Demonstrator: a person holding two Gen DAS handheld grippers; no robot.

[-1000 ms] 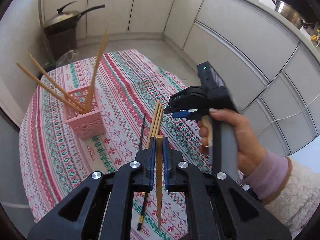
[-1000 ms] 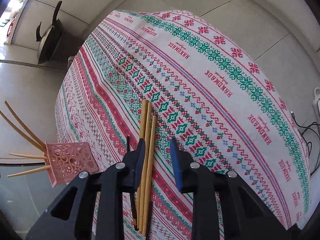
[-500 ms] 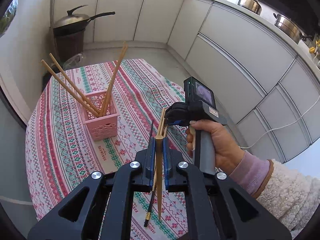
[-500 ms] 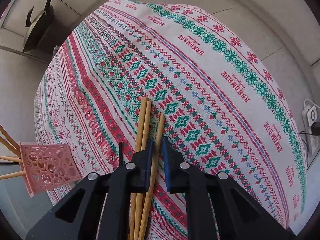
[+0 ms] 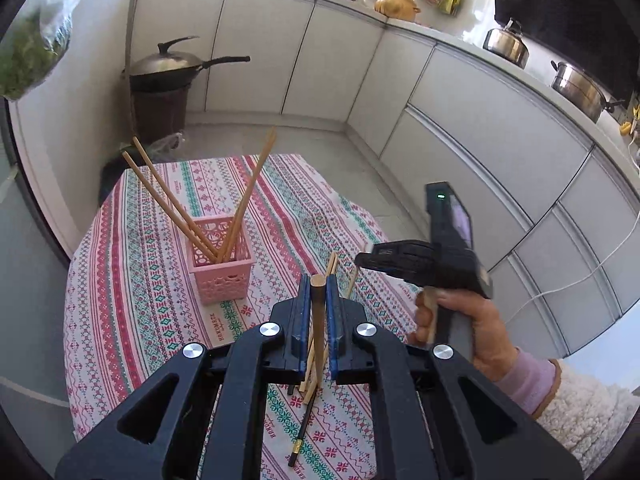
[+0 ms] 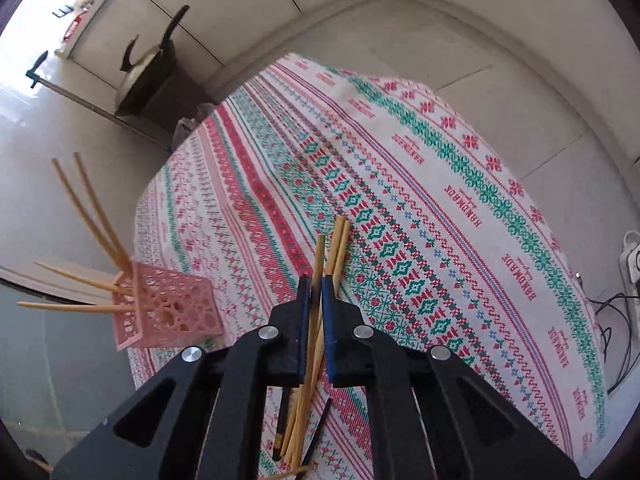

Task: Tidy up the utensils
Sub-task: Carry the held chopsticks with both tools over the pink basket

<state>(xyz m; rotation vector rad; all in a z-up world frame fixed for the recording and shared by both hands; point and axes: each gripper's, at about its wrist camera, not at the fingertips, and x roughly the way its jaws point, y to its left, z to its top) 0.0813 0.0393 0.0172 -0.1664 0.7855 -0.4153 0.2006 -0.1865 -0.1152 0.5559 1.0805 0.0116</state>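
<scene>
My left gripper (image 5: 318, 280) is shut on a wooden chopstick (image 5: 319, 320) and holds it upright above the table. My right gripper (image 6: 315, 284) is shut on another wooden chopstick (image 6: 317, 268), lifted off the cloth. A pink lattice basket (image 5: 219, 258) on the left of the table holds several wooden chopsticks leaning outward; it also shows in the right wrist view (image 6: 168, 308). Loose wooden chopsticks (image 6: 338, 248) and black chopsticks (image 5: 302, 432) lie on the cloth under the grippers.
The round table has a red, green and white patterned cloth (image 6: 440, 208). A wok on a dark stand (image 5: 164, 76) sits beyond the table. White cabinets (image 5: 460, 120) curve around the right. A power strip with cables (image 6: 630, 256) lies on the floor.
My right gripper closed on a wooden chopstick and lifted it off the cloth. Both grippers rose and pulled back from the table. The left gripper kept its chopstick.
</scene>
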